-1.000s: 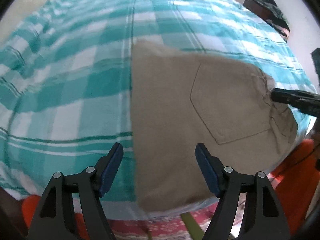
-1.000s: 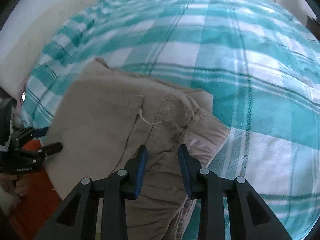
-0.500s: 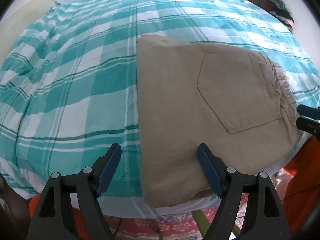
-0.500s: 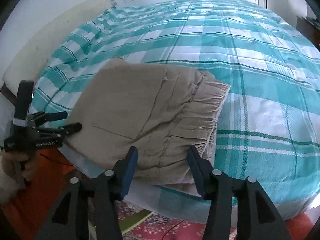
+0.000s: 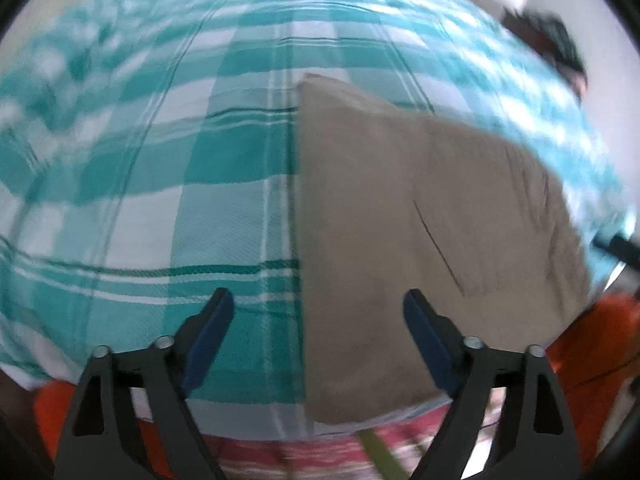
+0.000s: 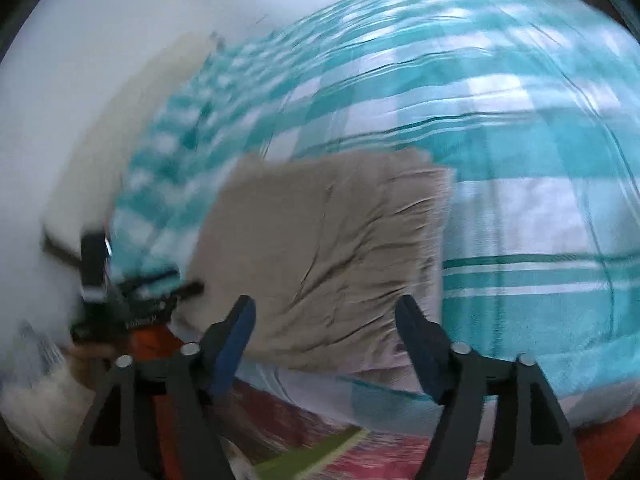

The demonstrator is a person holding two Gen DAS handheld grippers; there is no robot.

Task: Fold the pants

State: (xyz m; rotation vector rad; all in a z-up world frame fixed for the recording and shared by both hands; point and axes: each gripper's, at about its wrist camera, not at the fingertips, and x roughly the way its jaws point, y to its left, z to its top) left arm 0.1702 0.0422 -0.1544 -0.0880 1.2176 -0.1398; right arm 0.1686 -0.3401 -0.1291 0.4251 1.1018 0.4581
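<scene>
The beige pants (image 5: 420, 232) lie folded into a compact rectangle on the teal checked bedspread (image 5: 160, 184), near the bed's front edge, back pocket up. In the right wrist view the pants (image 6: 328, 256) show their gathered waistband on the right side. My left gripper (image 5: 316, 320) is open and empty, hovering over the pants' left edge. My right gripper (image 6: 324, 324) is open and empty, just in front of the pants' near edge. The left gripper also shows in the right wrist view (image 6: 136, 300), at the pants' left side. Both views are motion-blurred.
The bedspread (image 6: 520, 160) covers the whole bed. A patterned red rug (image 5: 320, 452) and an orange surface (image 5: 592, 352) lie below the bed's edge. A dark pile of things (image 5: 556, 44) sits at the back right. A white wall (image 6: 80, 80) rises at the left.
Both grippers have opened wider and pulled back from the pants; the right one has let go of the waistband. The pants stay folded on the bed.
</scene>
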